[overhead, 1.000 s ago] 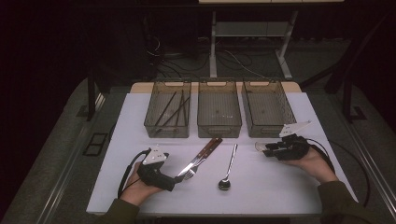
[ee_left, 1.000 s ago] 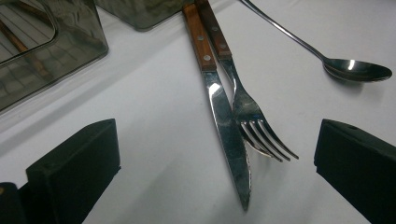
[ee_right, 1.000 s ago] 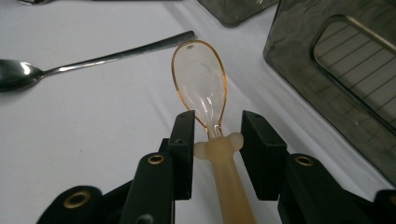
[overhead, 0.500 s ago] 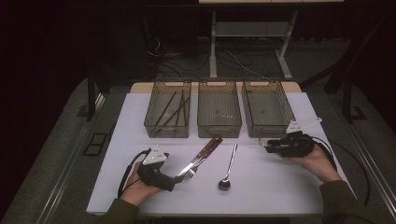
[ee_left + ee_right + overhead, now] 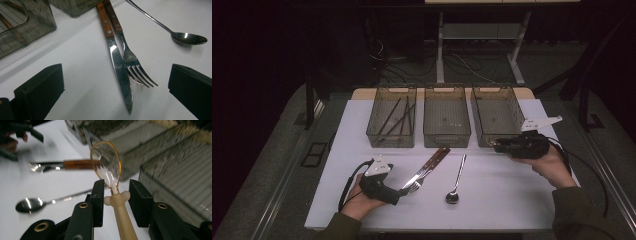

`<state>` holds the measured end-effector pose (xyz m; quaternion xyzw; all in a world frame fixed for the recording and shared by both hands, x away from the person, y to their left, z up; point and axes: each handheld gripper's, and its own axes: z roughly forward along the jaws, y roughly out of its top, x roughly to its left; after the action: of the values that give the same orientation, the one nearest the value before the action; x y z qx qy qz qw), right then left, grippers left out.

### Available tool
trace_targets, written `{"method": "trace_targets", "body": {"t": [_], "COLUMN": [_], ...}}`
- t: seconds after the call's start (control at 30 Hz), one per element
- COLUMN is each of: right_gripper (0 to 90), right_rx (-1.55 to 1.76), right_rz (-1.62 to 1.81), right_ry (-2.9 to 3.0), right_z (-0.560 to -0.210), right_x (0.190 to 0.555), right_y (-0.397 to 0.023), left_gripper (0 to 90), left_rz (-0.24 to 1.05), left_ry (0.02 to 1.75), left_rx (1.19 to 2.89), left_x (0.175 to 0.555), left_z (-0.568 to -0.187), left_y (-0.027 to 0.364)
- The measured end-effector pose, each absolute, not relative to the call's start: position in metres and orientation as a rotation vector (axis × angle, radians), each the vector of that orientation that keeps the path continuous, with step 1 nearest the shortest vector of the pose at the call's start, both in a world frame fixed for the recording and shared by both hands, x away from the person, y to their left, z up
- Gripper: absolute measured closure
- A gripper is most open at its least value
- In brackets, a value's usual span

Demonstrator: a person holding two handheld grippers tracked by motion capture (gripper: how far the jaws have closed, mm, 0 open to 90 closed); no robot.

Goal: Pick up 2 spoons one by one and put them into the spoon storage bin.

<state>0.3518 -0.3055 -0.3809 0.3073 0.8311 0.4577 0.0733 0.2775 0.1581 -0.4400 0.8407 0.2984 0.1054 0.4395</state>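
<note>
We see a white table (image 5: 512, 195) bearing three bins (image 5: 447, 122), a knife (image 5: 428, 167), fork (image 5: 418, 184) and spoon (image 5: 455, 184).

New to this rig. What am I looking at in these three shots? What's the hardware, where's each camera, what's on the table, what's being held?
There is no robot arm here: a person holds a hand-held two-jaw gripper in each hand. The high view looks down from above the person's side of the white table. The other two cameras ride on the grippers and look along their black jaws.

On the table stand three clear bins; the left bin holds dark sticks. In front lie a knife and a fork, both with wooden handles, side by side, and a metal spoon.

The left gripper rests on the table, jaws wide open on either side of the knife and fork tips, gripping nothing. The right gripper holds a clear plastic spoon, raised near the right bin.
</note>
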Motion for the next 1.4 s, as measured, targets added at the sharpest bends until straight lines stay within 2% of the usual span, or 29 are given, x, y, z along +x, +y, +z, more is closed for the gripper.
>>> {"method": "trace_targets", "body": {"t": [0.37,0.8,1.13,1.4], "right_gripper": [65.8,65.8,65.6,65.4], "right_rx": [0.904,0.966,1.048,1.084], "right_rz": [1.354,1.329,1.294,1.209], "right_ry": [2.475,2.490,2.514,2.560], "right_z": [-0.345,-0.327,-0.333,-0.354], "right_x": [0.384,0.428,0.457,0.466], "right_y": [-0.267,-0.219,-0.178,-0.155], "left_gripper": [0.0,0.0,0.0,0.0], "left_rz": [0.262,0.253,0.253,0.259], "left_ry": [0.722,0.722,0.731,0.718], "left_rx": [2.089,2.084,2.058,2.069], "left_x": [0.277,0.278,0.277,0.277], "left_z": [-0.439,-0.439,-0.439,-0.438], "left_y": [0.158,0.160,0.159,0.161]}}
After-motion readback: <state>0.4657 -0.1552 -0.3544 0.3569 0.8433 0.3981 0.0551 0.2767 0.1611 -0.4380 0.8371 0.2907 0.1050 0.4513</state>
